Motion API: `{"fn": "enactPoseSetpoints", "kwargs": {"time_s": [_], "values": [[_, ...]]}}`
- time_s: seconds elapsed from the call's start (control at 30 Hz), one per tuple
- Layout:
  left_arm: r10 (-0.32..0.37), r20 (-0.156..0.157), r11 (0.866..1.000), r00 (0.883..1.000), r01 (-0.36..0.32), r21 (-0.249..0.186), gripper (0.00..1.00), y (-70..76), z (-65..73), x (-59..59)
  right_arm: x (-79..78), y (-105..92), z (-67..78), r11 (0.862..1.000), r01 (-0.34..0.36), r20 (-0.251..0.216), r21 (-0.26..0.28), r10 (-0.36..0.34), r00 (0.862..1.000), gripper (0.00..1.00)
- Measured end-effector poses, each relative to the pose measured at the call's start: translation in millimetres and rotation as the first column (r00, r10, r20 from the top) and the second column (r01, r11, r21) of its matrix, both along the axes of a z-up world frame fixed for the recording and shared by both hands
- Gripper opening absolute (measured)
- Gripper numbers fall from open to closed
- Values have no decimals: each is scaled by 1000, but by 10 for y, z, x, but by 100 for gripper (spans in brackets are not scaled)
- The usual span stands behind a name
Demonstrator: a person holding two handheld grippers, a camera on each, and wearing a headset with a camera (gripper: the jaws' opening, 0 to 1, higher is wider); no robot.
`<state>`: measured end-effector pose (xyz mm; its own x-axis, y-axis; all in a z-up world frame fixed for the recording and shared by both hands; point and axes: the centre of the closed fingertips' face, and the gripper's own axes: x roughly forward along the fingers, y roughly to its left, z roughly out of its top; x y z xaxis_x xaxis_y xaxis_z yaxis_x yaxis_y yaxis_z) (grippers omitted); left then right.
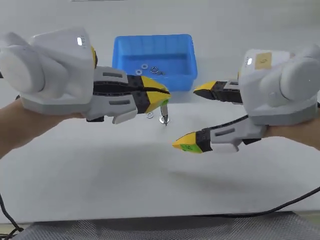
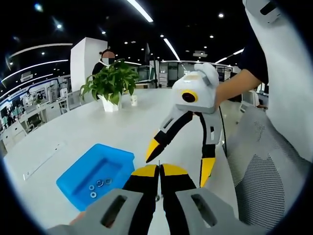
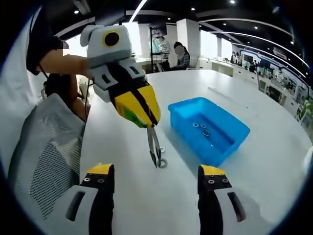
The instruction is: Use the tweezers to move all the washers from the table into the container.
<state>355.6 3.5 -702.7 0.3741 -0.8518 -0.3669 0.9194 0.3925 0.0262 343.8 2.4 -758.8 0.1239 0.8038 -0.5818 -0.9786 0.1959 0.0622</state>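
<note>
Head view looks down on the white table (image 1: pixel 100 175), bare and wide in front of the work. Its near edge runs along the bottom, and a black cable (image 1: pixel 280 204) crosses the right corner. The blue container (image 1: pixel 122 57) stands at the far middle, holding three washers (image 1: pixel 145 67). The left gripper (image 1: pixel 167 94) has its jaws pressed together on the tweezers (image 1: pixel 163 114), which hang down to the table just before the container. The right gripper (image 1: pixel 185 117) is beside them, jaws spread wide with nothing between.

The right gripper view is clearer at the tweezer tips. They sit at a loose washer (image 3: pixel 162 163), though a pinch cannot be told, and a second washer (image 3: pixel 162 150) lies just beside. The left gripper view gives the room: strip lights (image 2: pixel 139 10), a potted plant (image 2: pixel 110 83) far along the table, and a mesh chair (image 2: pixel 264 171) at its edge.
</note>
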Motion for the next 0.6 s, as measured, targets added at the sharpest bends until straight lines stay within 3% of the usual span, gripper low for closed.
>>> {"fn": "enactPoseSetpoints", "kwargs": {"time_s": [0.17, 0.27, 0.47, 0.6], "values": [[-22, -1, 1000, 1000, 22, 15, 5, -64, -2, -22, 51, 169, -90, 994, -104, 20, -24, 104, 994, 55], [-21, -6, 1000, 1000, 21, 15, 5, -69, -1, -26, 50, 234, -116, 991, -135, 0, -17, 135, 991, 44], [-9, -12, 1000, 1000, 9, 12, 5, -41, -7, 1, 43, 251, -199, 984, -172, -7, -37, 172, 985, 39], [-11, -18, 1000, 1000, 11, 10, 5, -44, -10, -4, 44, 256, -213, 981, -188, -3, -38, 188, 982, 30]]}}
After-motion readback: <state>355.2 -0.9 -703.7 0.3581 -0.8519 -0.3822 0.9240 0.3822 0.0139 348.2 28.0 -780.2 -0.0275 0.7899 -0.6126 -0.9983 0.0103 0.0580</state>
